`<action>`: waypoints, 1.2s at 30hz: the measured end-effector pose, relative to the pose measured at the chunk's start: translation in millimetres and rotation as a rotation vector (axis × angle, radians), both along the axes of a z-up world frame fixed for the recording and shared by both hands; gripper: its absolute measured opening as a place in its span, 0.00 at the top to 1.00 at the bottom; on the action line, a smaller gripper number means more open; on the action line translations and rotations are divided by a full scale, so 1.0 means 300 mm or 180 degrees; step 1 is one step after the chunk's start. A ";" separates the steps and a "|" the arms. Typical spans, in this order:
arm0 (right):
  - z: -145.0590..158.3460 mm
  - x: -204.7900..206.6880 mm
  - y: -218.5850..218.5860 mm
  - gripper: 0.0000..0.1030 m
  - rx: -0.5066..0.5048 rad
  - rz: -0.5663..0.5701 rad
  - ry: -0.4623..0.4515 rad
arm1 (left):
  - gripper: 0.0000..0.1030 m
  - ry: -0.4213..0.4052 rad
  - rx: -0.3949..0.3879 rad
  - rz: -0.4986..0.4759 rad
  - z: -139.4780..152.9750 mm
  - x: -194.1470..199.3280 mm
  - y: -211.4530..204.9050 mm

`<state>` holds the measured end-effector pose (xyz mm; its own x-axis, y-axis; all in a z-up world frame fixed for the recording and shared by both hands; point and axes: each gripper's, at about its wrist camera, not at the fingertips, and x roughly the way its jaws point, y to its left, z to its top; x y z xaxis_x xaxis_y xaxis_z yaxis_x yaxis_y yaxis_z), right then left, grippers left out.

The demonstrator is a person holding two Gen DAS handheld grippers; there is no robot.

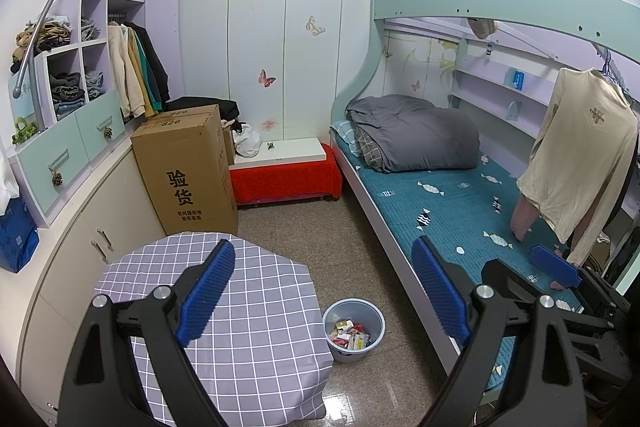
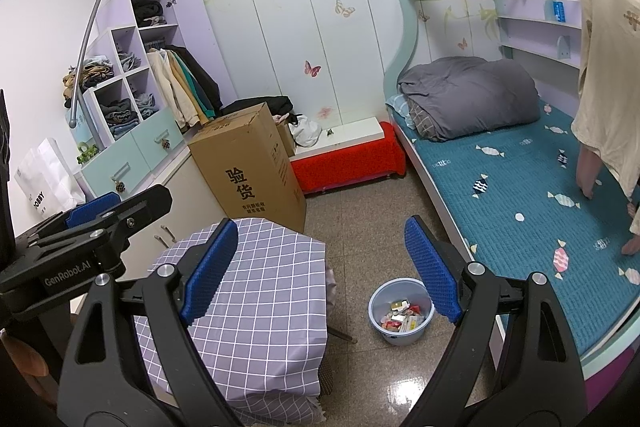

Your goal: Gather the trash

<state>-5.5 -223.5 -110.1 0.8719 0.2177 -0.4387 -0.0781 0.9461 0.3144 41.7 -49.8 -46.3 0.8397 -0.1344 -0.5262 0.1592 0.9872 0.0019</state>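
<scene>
A pale blue trash bin [image 1: 353,330] stands on the floor between the table and the bed, with several small colourful wrappers and boxes inside. It also shows in the right wrist view [image 2: 401,311]. My left gripper [image 1: 326,289] is open and empty, held high above the table and bin. My right gripper [image 2: 324,269] is open and empty, also held high. The right gripper shows at the right edge of the left wrist view [image 1: 556,269], and the left gripper shows at the left edge of the right wrist view [image 2: 94,211].
A small table with a purple checked cloth [image 1: 224,307] stands left of the bin. A bunk bed with a teal cover [image 1: 460,203] runs along the right. A tall cardboard box [image 1: 186,167], a red-covered bench [image 1: 286,175] and wardrobe cabinets [image 1: 80,147] stand behind.
</scene>
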 end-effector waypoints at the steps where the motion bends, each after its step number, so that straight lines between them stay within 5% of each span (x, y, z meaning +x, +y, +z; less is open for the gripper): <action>1: -0.005 -0.001 -0.003 0.18 -0.0001 0.0001 -0.0003 | 0.14 0.0000 -0.0001 -0.0005 0.000 0.001 -0.001; 36: -0.034 0.009 0.000 0.18 0.0018 -0.0017 0.0056 | 0.14 0.0019 -0.0009 -0.0011 -0.012 0.006 -0.015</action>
